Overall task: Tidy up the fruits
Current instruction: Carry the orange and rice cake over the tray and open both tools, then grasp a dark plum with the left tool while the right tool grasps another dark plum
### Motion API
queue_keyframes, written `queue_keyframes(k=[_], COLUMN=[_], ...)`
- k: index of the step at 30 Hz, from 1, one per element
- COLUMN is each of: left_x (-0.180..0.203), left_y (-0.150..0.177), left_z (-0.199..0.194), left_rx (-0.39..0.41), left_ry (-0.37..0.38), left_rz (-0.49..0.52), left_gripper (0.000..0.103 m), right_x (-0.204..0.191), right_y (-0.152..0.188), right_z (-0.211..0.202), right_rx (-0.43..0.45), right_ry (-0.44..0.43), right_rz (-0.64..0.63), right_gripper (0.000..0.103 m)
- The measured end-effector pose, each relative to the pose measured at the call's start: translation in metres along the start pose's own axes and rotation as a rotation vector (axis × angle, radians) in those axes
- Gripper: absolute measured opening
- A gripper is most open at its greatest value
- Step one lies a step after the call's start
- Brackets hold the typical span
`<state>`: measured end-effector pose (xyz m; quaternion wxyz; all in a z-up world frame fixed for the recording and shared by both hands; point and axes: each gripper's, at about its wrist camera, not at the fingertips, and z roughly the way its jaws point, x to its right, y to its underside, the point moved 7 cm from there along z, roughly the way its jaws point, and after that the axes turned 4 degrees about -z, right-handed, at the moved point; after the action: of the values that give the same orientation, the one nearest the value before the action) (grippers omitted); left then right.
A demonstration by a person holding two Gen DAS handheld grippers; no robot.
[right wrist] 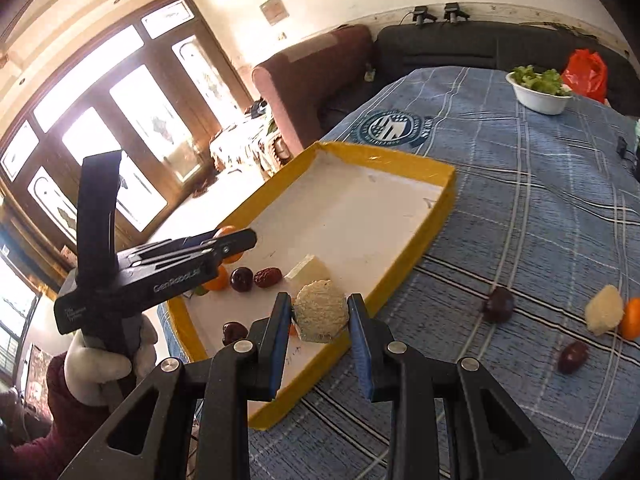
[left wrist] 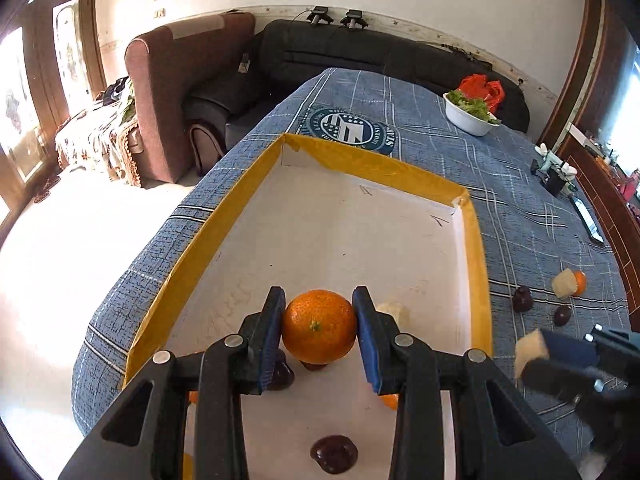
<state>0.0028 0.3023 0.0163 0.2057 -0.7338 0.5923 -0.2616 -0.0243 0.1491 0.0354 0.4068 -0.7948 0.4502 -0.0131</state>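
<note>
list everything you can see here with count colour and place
tray: 1, yellow rim, white floor, on blue cloth
orange: 1, held over tray by left gripper
pale chunk: 1, cream, held at tray edge by right gripper
dates: several, dark red, in tray
loose fruit: dates, pale chunk, orange on cloth, right of tray
bowl: 1, white, greens, far end
bag: 1, red, behind bowl
gloved hand: white, holding left gripper

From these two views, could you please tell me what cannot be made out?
- Left wrist view: fruit under the orange, hidden by it and the left gripper.
- Right wrist view: oranges in the tray, covered by the left gripper.
- Both views: the bowl contents, too small.
</note>
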Motion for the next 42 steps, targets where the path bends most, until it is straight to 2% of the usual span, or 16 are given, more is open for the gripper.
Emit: queue_keyframes(k=[6, 11, 14, 16, 19, 20, 22, 23, 26, 30, 32, 34, 37, 40, 42], left_x=[-0.008, -0.010, -0.013, -0.015, -0.019, -0.020, -0.022, -0.022, -0.020, -0.008, 0.009, 0.029, 0.048, 0.068, 0.075], left_y=[-0.009, -0.008, -0.009, -0.009, -0.009, -0.009, -0.007, -0.006, 0.001, 0.021, 0.028, 0.032, 0.041, 0.052, 0.057], left_z=[0.030, 0.045, 0.040, 0.035, 0.022, 0.017, 0.001, -0.003, -0.026, -0.060, -0.066, -0.071, -0.079, -0.082, -0.082], left_rx=[-0.061, -0.109, -0.094, -0.087, -0.059, -0.046, -0.021, -0.016, 0.006, 0.093, 0.088, 0.084, 0.069, 0.045, 0.044], left_ry=[-0.013, 0.005, 0.030, 0.050, 0.099, 0.117, 0.154, 0.167, 0.239, 0.332, 0.351, 0.339, 0.276, 0.293, 0.280], left_rz=[-0.014, -0.037, -0.057, -0.076, -0.126, -0.140, -0.181, -0.197, -0.262, -0.370, -0.349, -0.311, -0.285, -0.266, -0.242], left_gripper=[0.034, 0.034, 0.034, 0.043, 0.054, 0.056, 0.069, 0.072, 0.081, 0.094, 0.094, 0.094, 0.094, 0.094, 0.094], right_x=[-0.044, -0.068, -0.071, -0.071, -0.072, -0.072, -0.072, -0.071, -0.062, -0.034, -0.010, 0.014, 0.046, 0.080, 0.106], right_y=[0.019, 0.039, 0.045, 0.045, 0.045, 0.045, 0.044, 0.042, 0.039, 0.041, 0.041, 0.044, 0.056, 0.071, 0.084], right_z=[0.048, 0.073, 0.083, 0.083, 0.078, 0.075, 0.068, 0.065, 0.047, 0.019, 0.009, -0.005, -0.036, -0.064, -0.085], right_rx=[-0.125, -0.196, -0.216, -0.205, -0.200, -0.193, -0.175, -0.164, -0.123, -0.064, -0.044, -0.028, -0.001, 0.022, 0.025], right_ry=[-0.043, -0.035, -0.025, -0.002, -0.019, -0.018, -0.017, -0.016, -0.008, 0.030, 0.060, 0.089, 0.166, 0.255, 0.330], right_rz=[-0.121, -0.221, -0.235, -0.247, -0.236, -0.235, -0.228, -0.221, -0.189, -0.105, -0.043, 0.020, 0.093, 0.140, 0.185], right_gripper=[0.033, 0.033, 0.033, 0.035, 0.040, 0.043, 0.049, 0.051, 0.054, 0.063, 0.063, 0.063, 0.063, 0.064, 0.074])
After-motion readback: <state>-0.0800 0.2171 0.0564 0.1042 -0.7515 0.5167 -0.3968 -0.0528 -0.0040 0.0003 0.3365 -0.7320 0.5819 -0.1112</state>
